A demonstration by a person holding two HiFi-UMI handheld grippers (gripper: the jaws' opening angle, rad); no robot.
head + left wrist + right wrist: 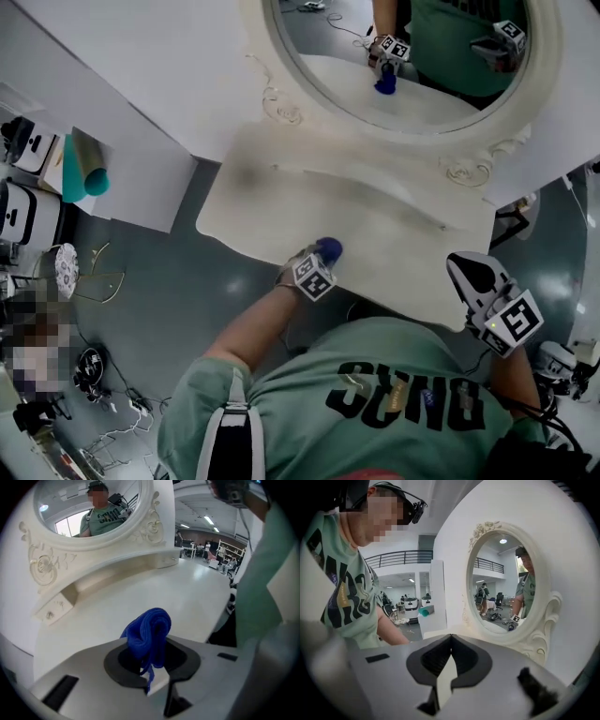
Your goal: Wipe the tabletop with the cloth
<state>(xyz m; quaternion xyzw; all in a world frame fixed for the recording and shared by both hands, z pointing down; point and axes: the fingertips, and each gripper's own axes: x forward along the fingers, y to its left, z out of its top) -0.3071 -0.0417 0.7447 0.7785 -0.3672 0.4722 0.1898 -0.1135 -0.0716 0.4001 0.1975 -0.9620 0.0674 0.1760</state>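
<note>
While left tool (151, 662) pinches cloth (149, 631), tabletop (154, 590) contact unclear — right tool (450, 654) closed.

Green short-sleeve tee (309, 412), black block lettering across chest, black-white strap (232, 441) on shoulder. Left gripper (151, 654) and right gripper (450, 641): pale grey shells, black pad recesses, marker cube (314, 275) behind each claw.

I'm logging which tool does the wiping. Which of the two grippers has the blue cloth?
The left gripper: its jaws pinch the bunched blue cloth. The right gripper is shut on nothing.
</note>
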